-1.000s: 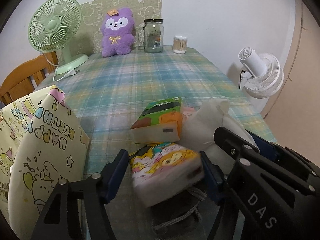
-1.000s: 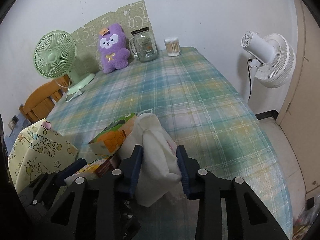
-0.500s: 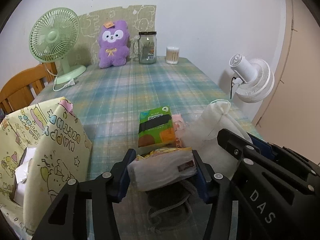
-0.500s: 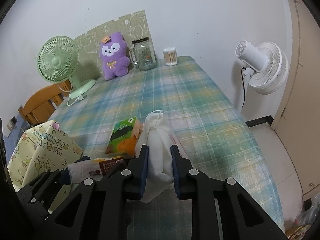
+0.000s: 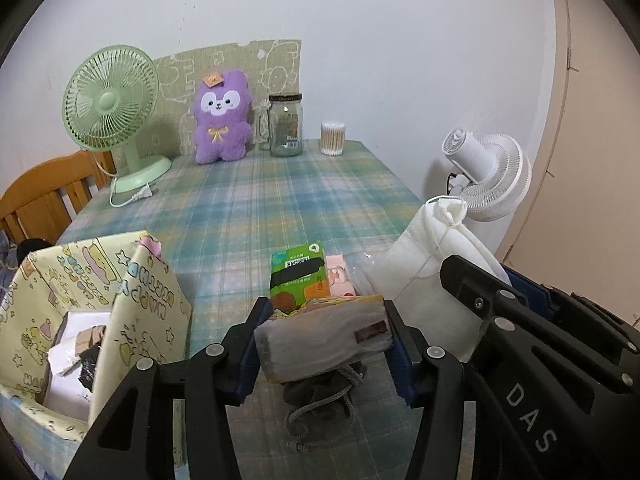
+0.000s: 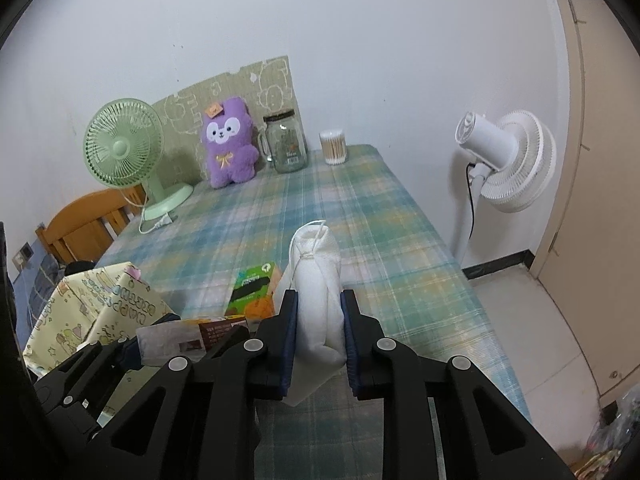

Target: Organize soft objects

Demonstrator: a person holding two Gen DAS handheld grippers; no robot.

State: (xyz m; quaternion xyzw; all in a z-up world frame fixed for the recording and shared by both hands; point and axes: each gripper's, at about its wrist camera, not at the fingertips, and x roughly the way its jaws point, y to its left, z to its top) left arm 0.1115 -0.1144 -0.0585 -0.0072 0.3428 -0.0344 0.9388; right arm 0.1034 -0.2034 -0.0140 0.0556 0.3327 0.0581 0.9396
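Note:
My left gripper (image 5: 324, 344) is shut on a pack of tissues (image 5: 320, 340) and holds it above the table, over a grey drawstring pouch (image 5: 320, 396). My right gripper (image 6: 319, 338) is shut on a white drawstring bag (image 6: 318, 280), held upright above the table; the bag also shows in the left wrist view (image 5: 428, 272). A green and orange tissue pack (image 5: 298, 276) and a pink pack (image 5: 340, 280) lie on the plaid tablecloth beyond. A yellow gift bag (image 5: 80, 320) stands open at the left with white items inside.
At the table's far edge stand a green fan (image 5: 112, 108), a purple plush (image 5: 222, 120), a glass jar (image 5: 285, 126) and a cotton swab pot (image 5: 333, 138). A white floor fan (image 6: 504, 160) stands right of the table. A wooden chair (image 5: 44, 196) is at the left.
Both grippers have risen and pulled back with their loads. The tissue pack has turned so its flat side faces me. The gift bag's inside has come into view.

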